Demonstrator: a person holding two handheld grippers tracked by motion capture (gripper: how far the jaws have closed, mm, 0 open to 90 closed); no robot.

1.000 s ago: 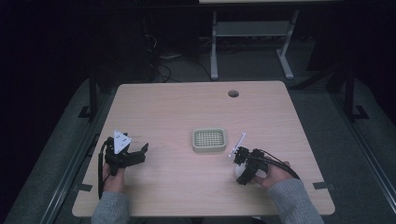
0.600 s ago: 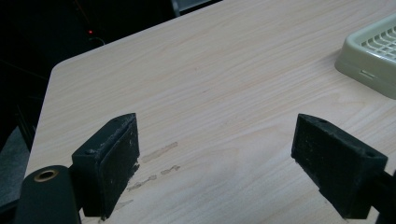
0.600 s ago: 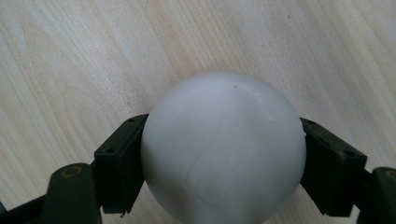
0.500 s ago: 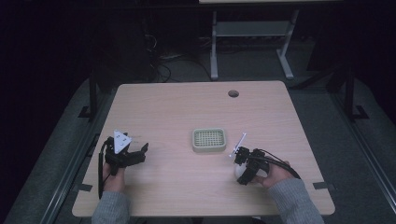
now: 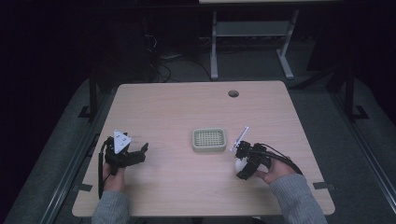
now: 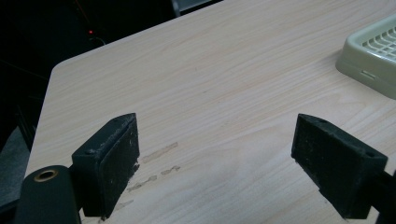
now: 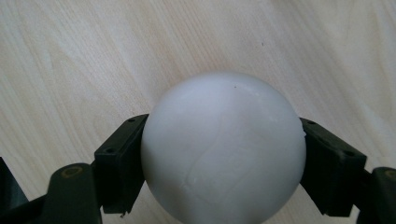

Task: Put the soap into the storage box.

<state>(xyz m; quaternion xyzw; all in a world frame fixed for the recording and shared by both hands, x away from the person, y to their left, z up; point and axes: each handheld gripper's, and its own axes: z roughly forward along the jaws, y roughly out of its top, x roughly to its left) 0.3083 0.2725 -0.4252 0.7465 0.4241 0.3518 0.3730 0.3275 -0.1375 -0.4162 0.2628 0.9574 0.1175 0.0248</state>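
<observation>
A white ball point(image 7: 223, 147) sits clamped between the jaws of my right gripper point(image 7: 224, 161), just above the wooden table point(image 5: 177, 112). In the high view the right gripper point(image 5: 241, 164) is at the front right with the ball point(image 5: 239, 164) under it, close to a pale green slotted tray point(image 5: 208, 139). My left gripper point(image 5: 142, 153) rests at the front left, jaws wide apart and nothing between them. In the left gripper view the left gripper point(image 6: 217, 163) looks across bare wood toward the tray's corner point(image 6: 369, 56).
A round cable hole point(image 5: 233, 93) lies near the table's far edge. Faint smudges point(image 6: 156, 163) mark the wood by the left jaw. A metal stand point(image 5: 252, 42) and cables are on the dark floor beyond the table.
</observation>
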